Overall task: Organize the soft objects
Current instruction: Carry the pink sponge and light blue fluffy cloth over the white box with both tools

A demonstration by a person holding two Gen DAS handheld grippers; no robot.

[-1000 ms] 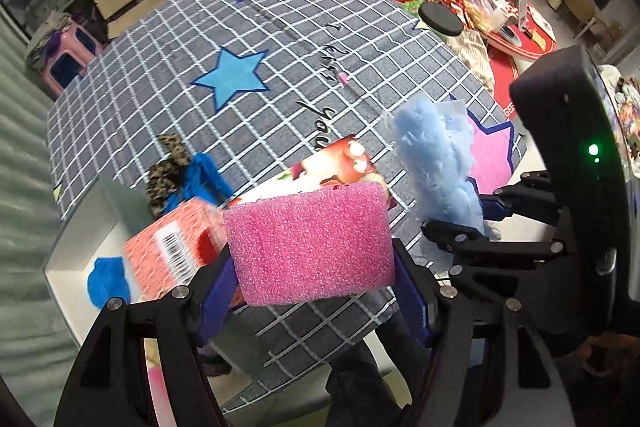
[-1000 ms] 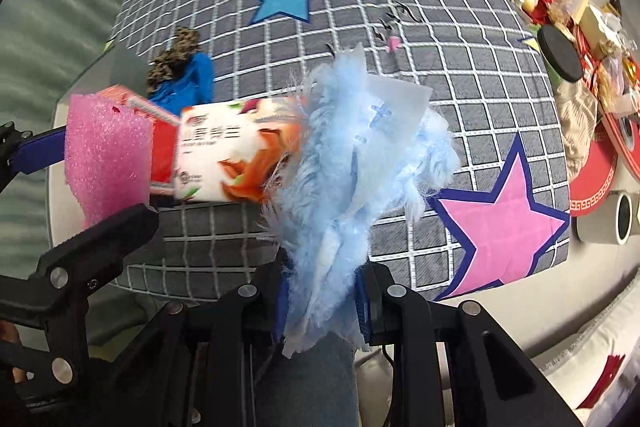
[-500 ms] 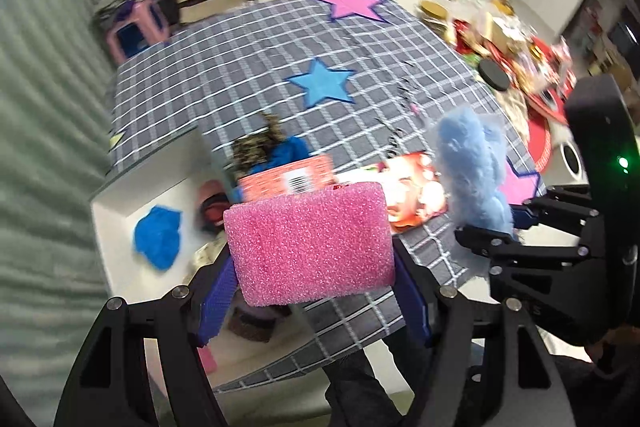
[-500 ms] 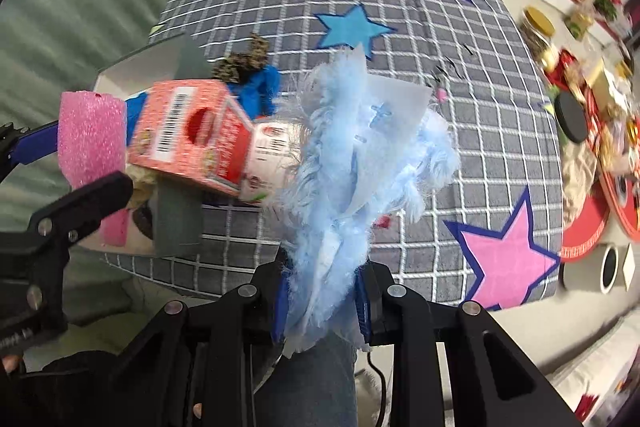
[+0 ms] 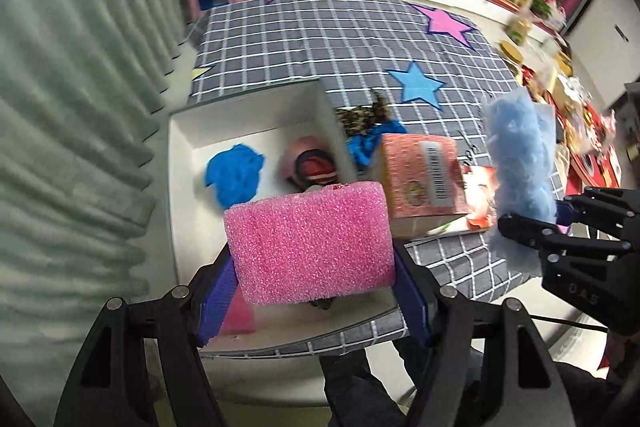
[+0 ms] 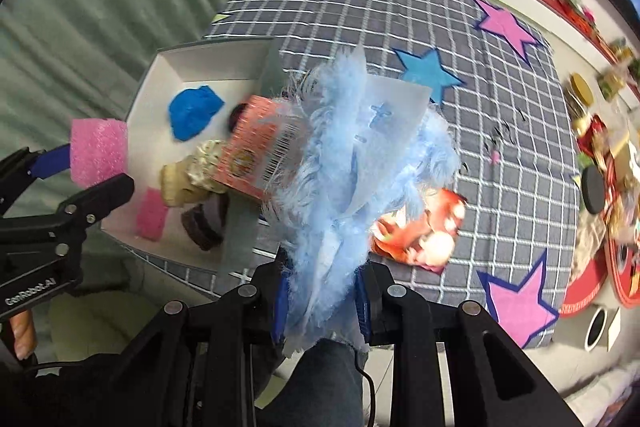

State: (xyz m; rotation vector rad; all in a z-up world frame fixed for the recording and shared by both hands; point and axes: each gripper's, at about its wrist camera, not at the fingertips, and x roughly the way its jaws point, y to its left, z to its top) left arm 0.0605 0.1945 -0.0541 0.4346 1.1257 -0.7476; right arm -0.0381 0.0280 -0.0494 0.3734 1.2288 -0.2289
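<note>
Left tool (image 5: 312, 291) clamps pink foam sponge block (image 5: 310, 241) over white box (image 5: 180, 187); right tool (image 6: 322, 301) pinches pale-blue fluffy cloth (image 6: 360, 163).

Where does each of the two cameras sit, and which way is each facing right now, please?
Left wrist: on the left gripper, looking steeply down along its fingers at the pink sponge it clamps above the white box; the right gripper and dark trouser legs show.
Right wrist: on the right gripper, looking down past its blue furry cloth at the checked tablecloth; the left gripper and a fingertip show at left.
Shared: box, sponge, cloth, orange carton, both grippers.
</note>
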